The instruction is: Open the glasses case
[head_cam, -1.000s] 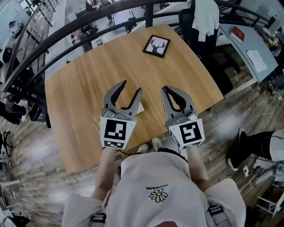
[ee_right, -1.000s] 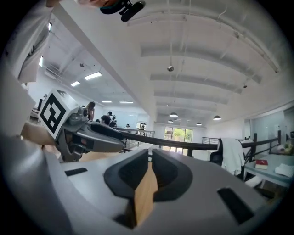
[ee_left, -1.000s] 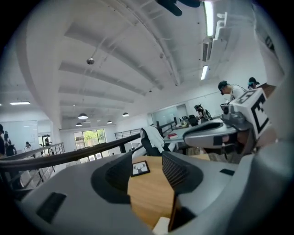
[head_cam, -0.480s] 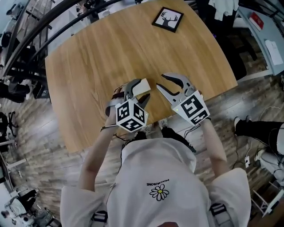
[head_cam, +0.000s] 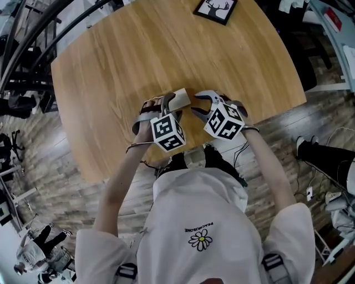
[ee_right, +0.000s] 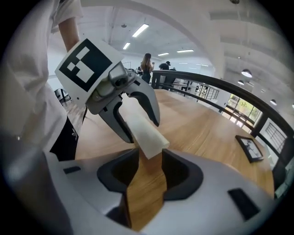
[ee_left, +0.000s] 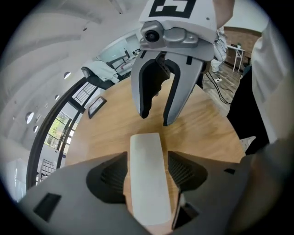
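A long white glasses case (head_cam: 180, 99) lies shut on the wooden table (head_cam: 111, 66) near its front edge. My left gripper (head_cam: 157, 105) points steeply down over the case's left part. In the left gripper view the case (ee_left: 147, 179) runs between the jaws of my left gripper (ee_left: 147, 165), which is open with bare wood showing beside one pad. My right gripper (head_cam: 194, 104) faces it from the right, its jaws opening. In the right gripper view the case's end (ee_right: 147, 133) sits just in front of my right gripper (ee_right: 149, 158), untouched.
A black-framed deer picture (head_cam: 215, 8) lies at the table's far side. The person's body stands against the front edge (head_cam: 183, 161). A dark railing (ee_right: 239, 92) curves beyond the table, with people standing far behind it.
Both grippers have dropped from above the table down to the case and tipped downward. The right jaws, shut a second ago, have spread. The left jaws have widened and now straddle the case.
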